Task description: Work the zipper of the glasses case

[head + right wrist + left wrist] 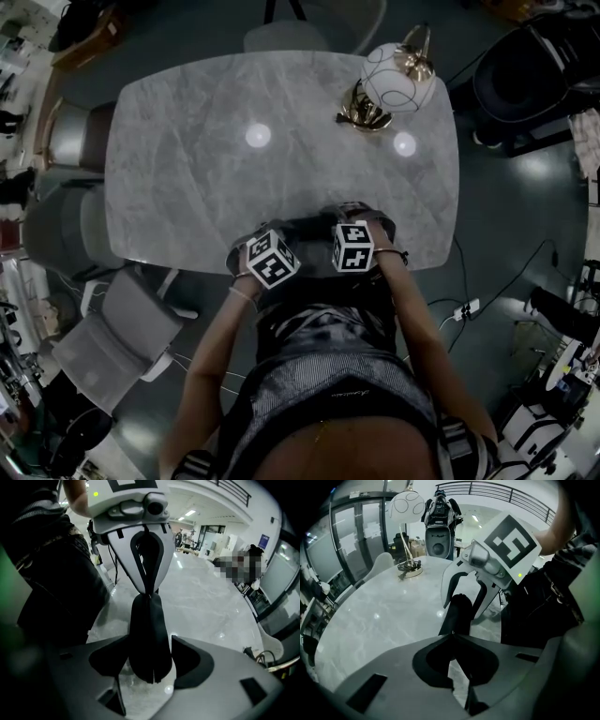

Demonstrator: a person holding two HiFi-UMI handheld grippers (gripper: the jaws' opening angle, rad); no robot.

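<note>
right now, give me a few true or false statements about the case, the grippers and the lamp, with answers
1. The left gripper and the right gripper are both on the dark glasses case. True.
2. The lamp stands at the near edge of the table. False: it stands near the far right corner.
3. The left gripper's jaws stand wide apart. False: they are together at the case's end.
4. The glasses case sits between the right gripper's jaws. True.
</note>
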